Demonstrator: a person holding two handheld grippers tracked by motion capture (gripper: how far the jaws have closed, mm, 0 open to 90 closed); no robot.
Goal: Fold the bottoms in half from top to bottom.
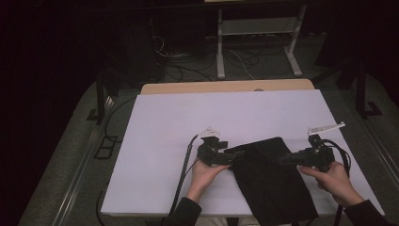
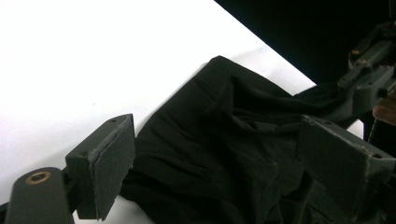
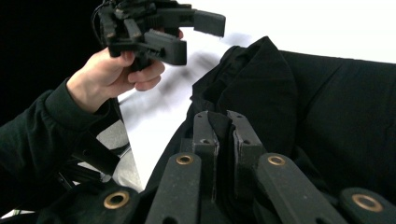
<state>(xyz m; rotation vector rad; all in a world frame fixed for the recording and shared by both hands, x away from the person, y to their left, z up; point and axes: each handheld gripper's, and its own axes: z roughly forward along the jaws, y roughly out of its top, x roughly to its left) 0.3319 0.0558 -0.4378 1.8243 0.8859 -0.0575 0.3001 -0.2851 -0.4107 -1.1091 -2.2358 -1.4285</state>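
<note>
The right gripper point(image 3: 219, 140) is clamped on a fold of the black fabric garment point(image 1: 270, 176). The left gripper point(image 2: 224, 163) stands with jaws wide apart around the cloth's opposite edge, not pressing it. The garment lies near the front edge of the white-topped bench point(image 1: 188, 113), hanging over it; broad bare surface lies behind

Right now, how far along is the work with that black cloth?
Early to midway, by the look of it. The cloth lies on the table, part folded but rumpled, one end hanging over the near edge. The right gripper is shut on a fold. The left gripper is open, cloth between its jaws but not pinched. Smoothing and further folding seem left.
</note>
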